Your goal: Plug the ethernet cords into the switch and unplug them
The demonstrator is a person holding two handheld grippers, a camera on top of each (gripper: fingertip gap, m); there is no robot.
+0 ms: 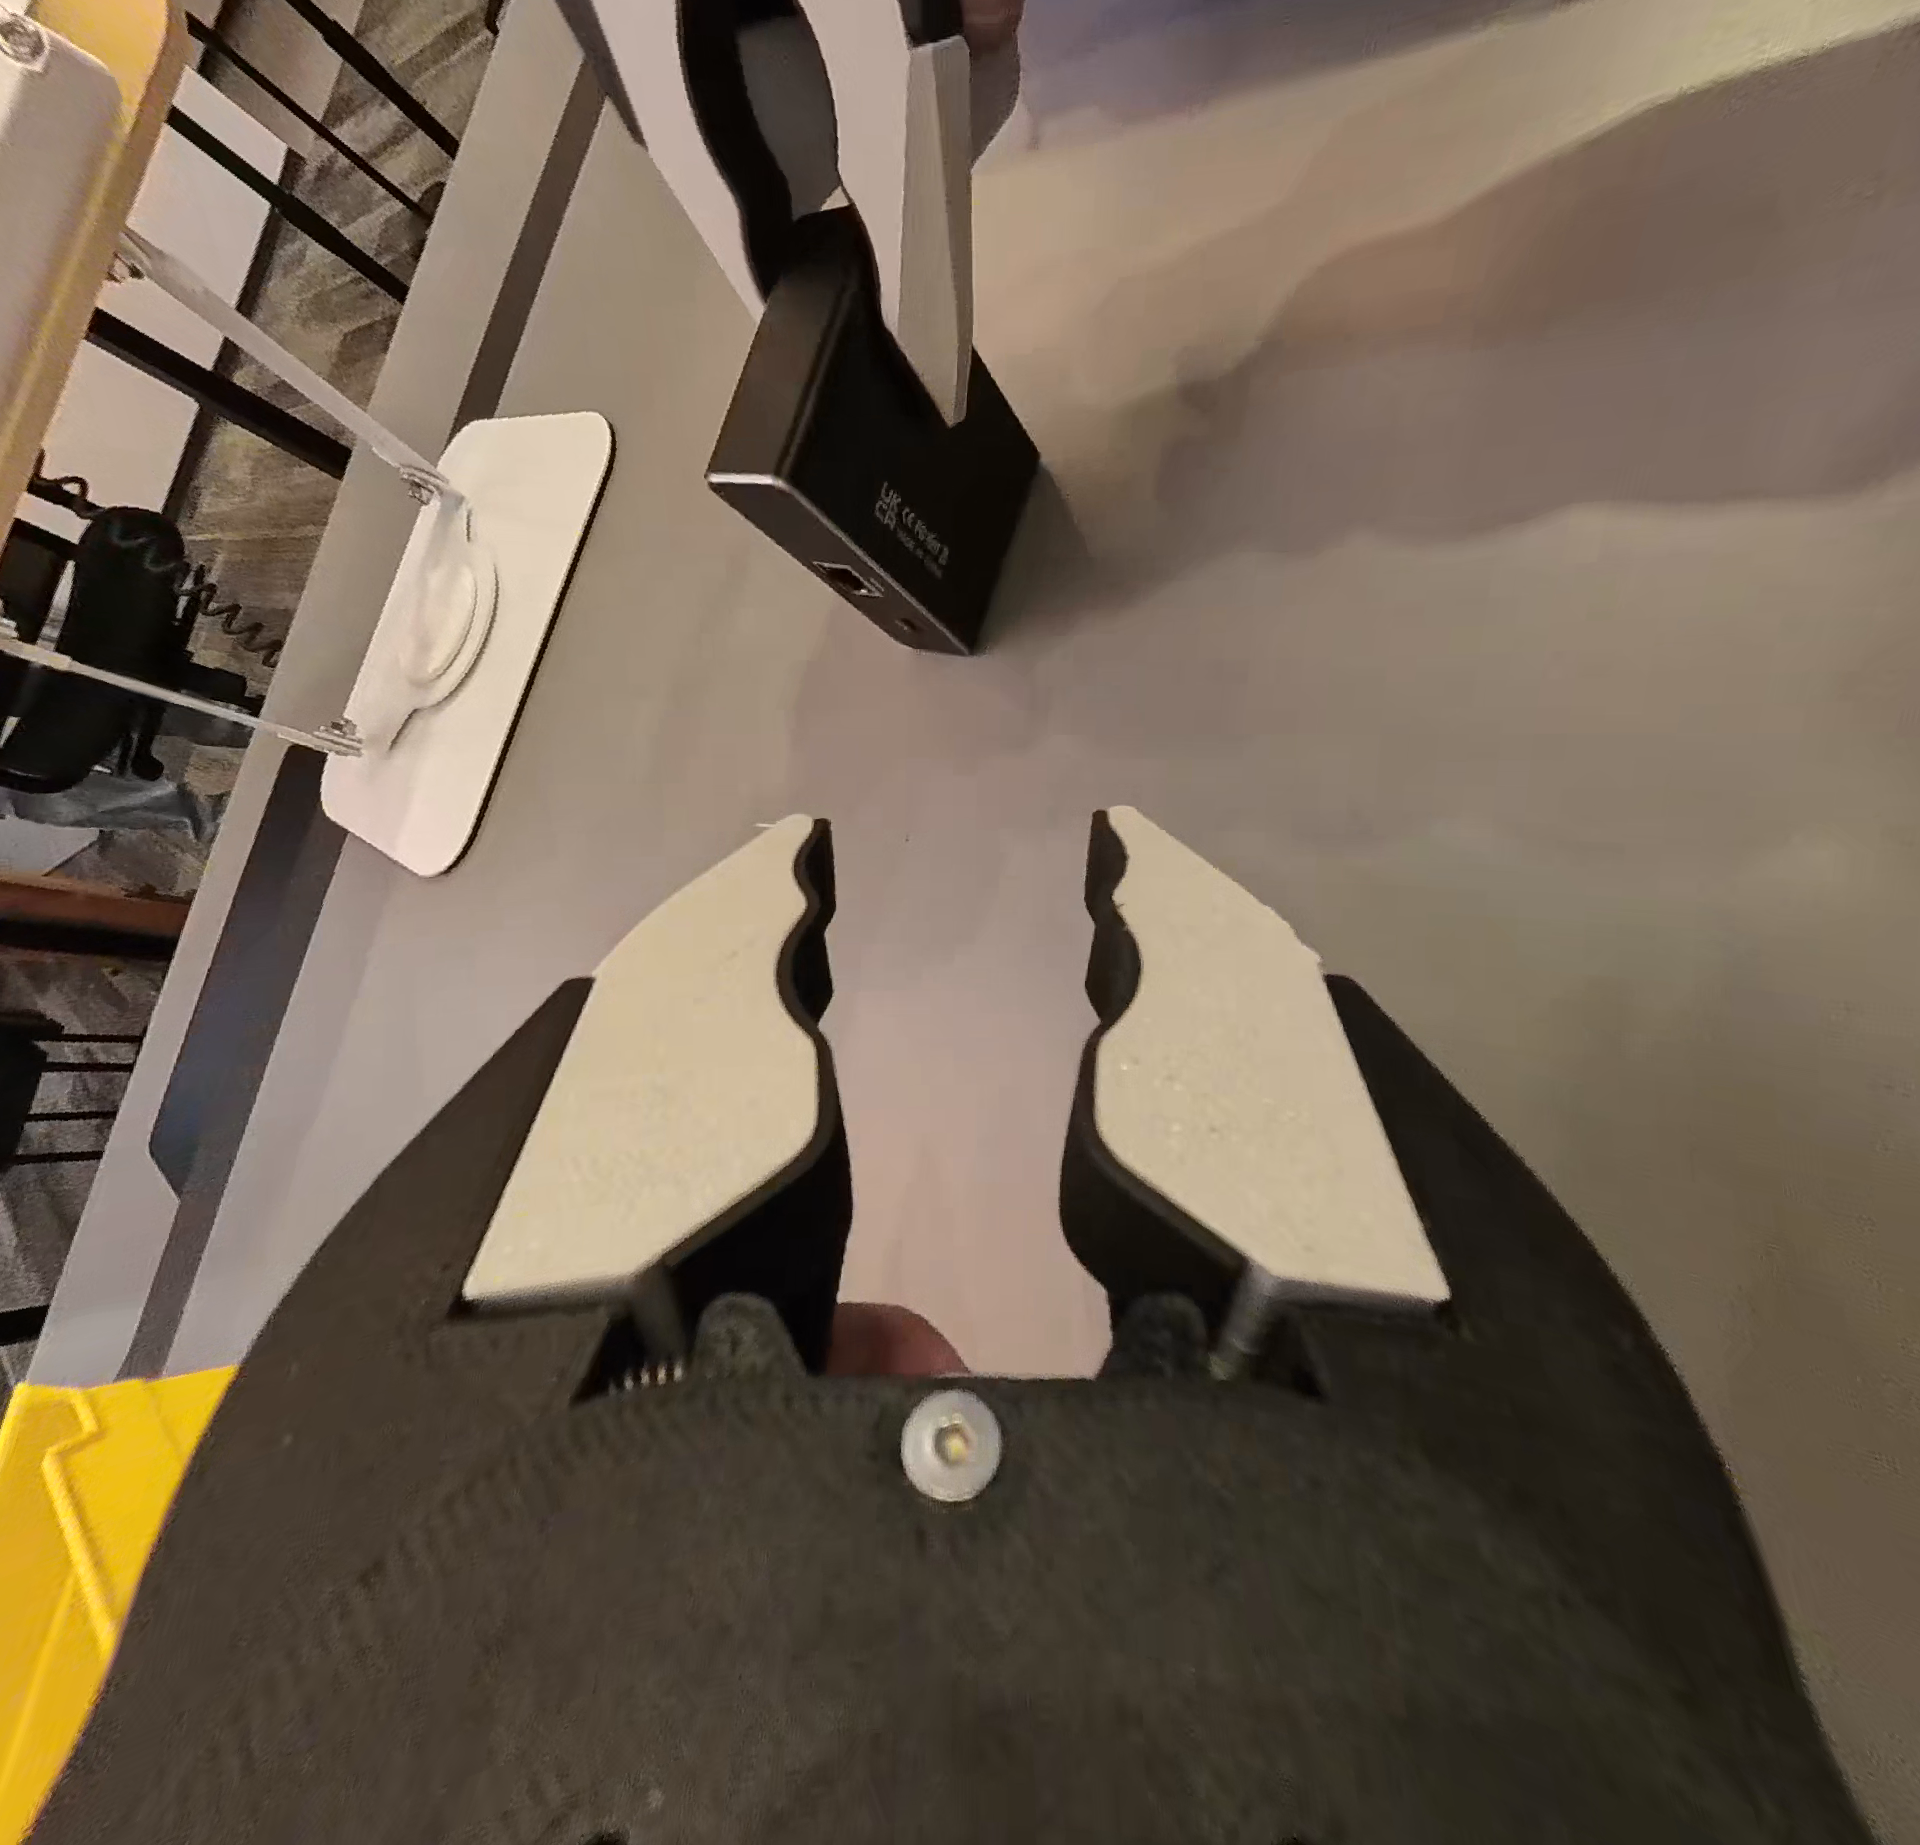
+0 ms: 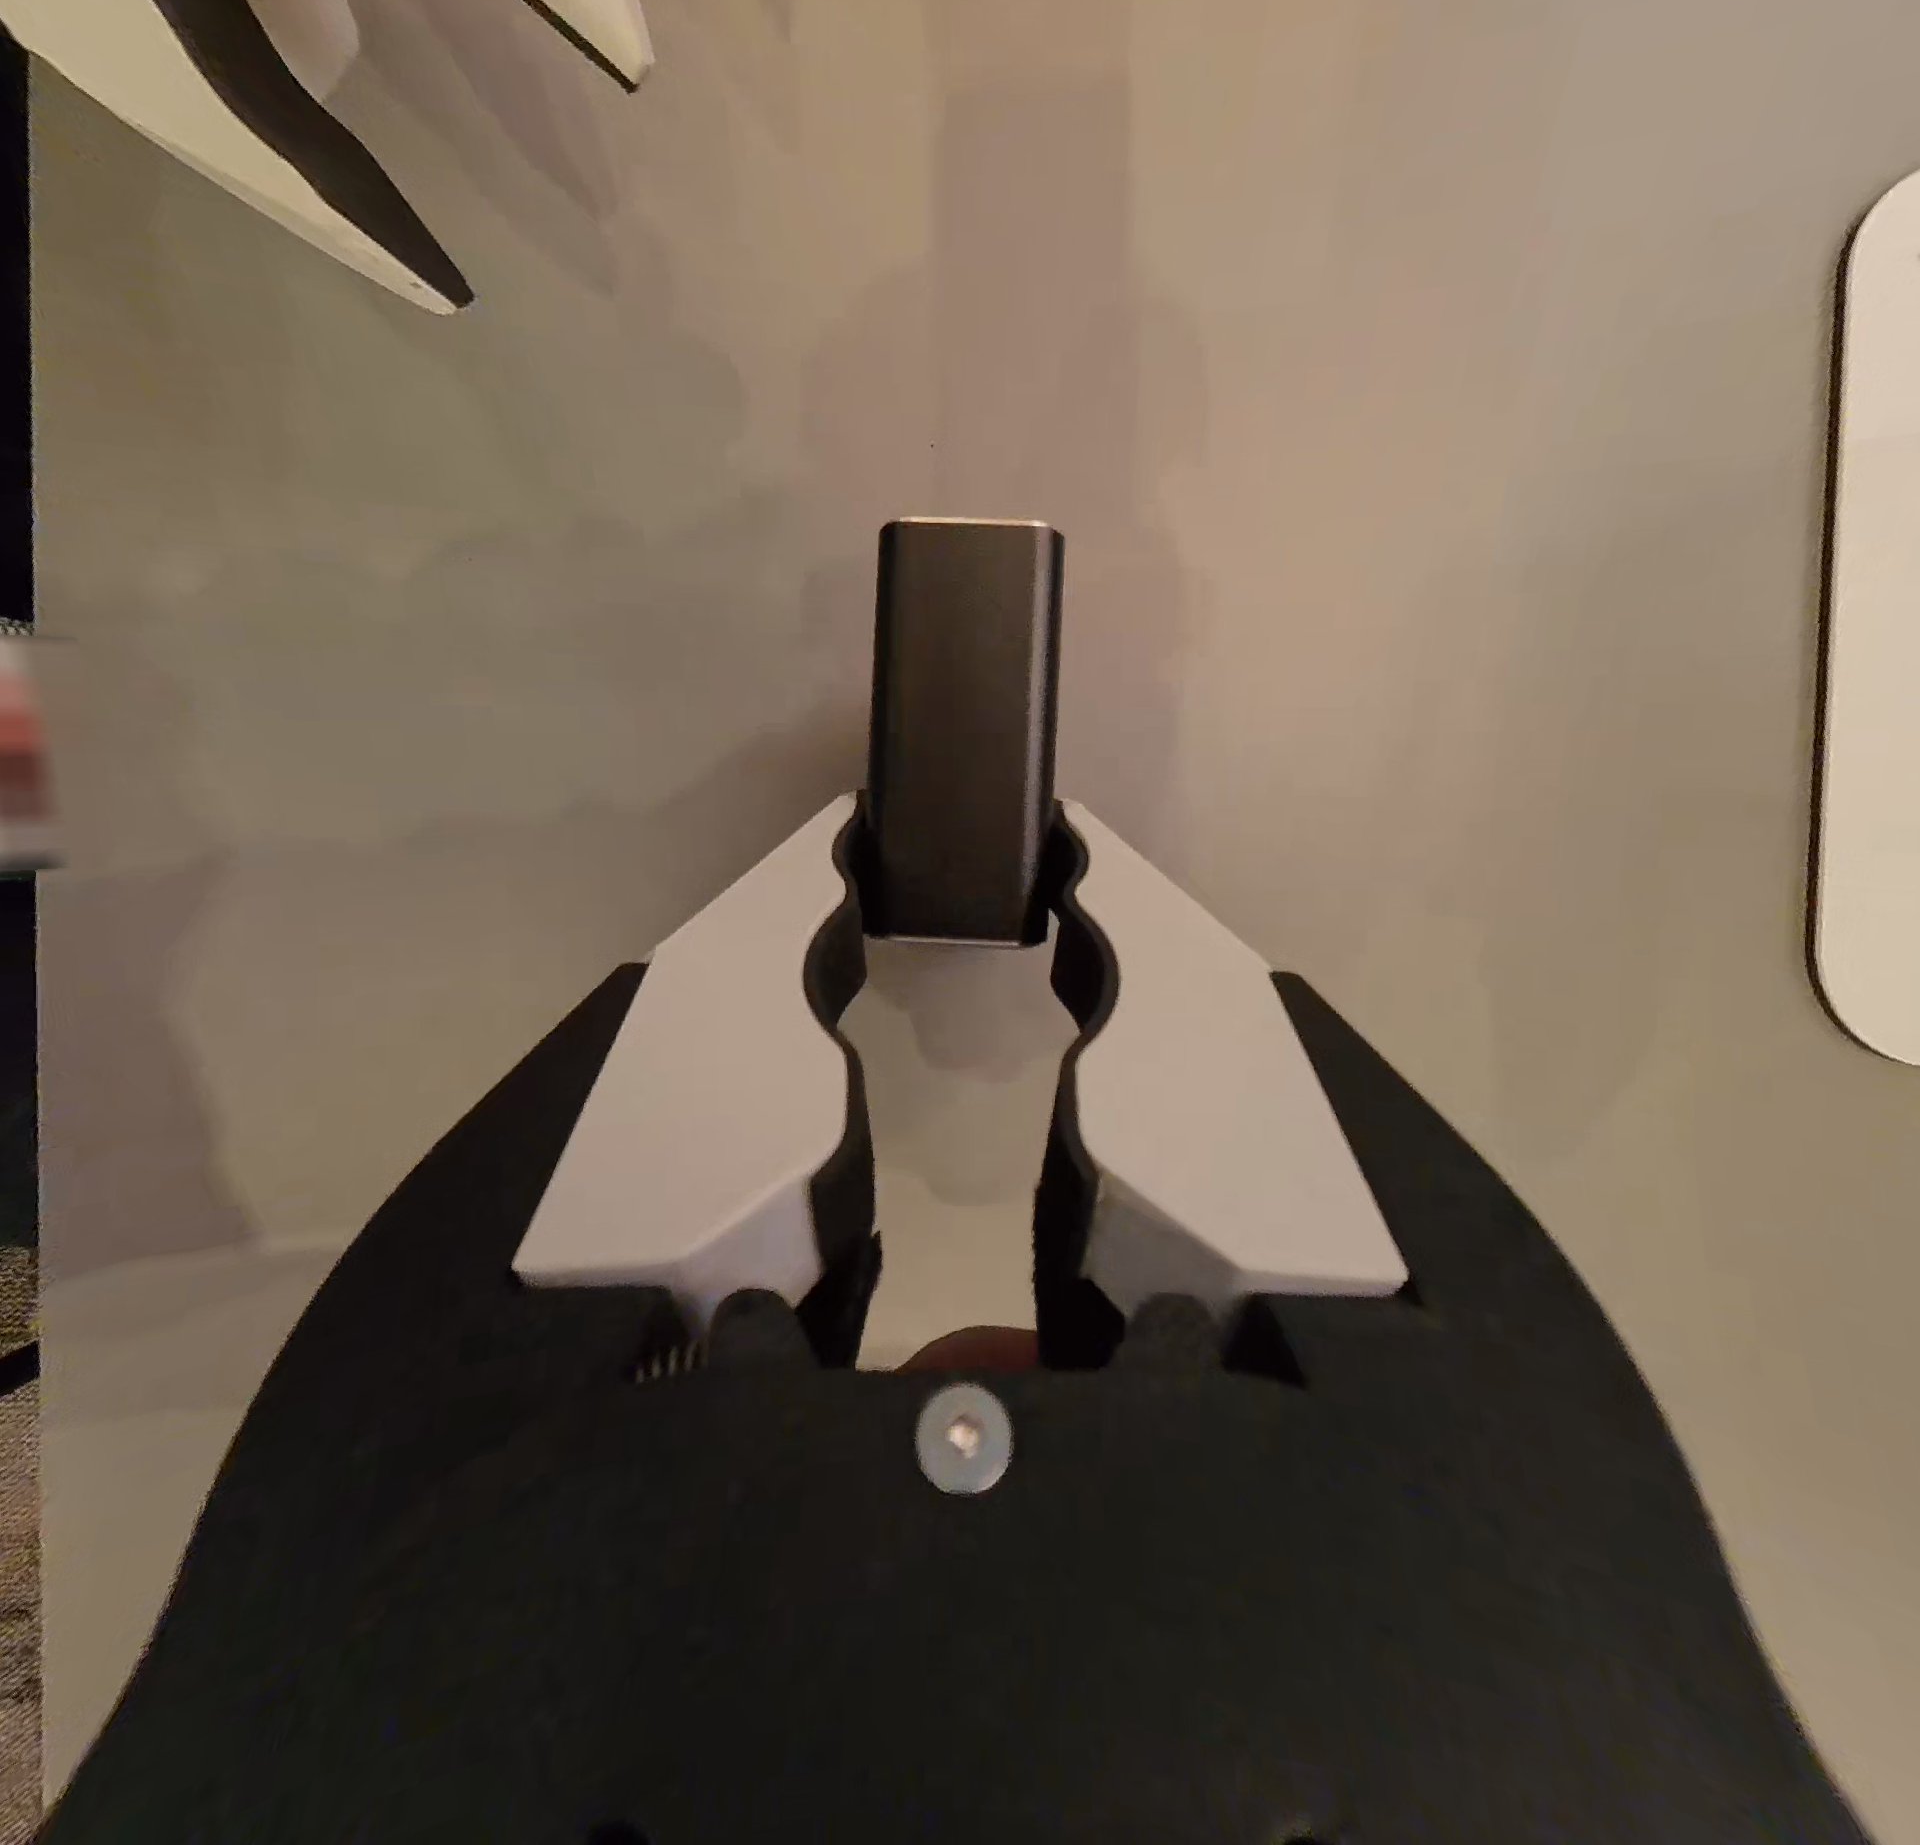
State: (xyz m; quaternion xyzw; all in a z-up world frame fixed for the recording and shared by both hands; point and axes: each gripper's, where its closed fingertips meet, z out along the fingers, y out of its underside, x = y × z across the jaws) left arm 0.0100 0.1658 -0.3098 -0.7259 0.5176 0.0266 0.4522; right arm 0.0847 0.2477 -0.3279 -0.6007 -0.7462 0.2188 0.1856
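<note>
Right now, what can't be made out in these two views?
- Ethernet cords: none visible in either view.
- Switch ports: left wrist view shows one end only; right tongs cover the rest.
- Switch ports: right wrist view shows no port face.
- White pad: cut off by the right edge.

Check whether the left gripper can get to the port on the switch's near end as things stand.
Probably yes. The left gripper has open, empty jaws, and bare table lies between it and the port. The right gripper clamps the switch's far end only.
</note>
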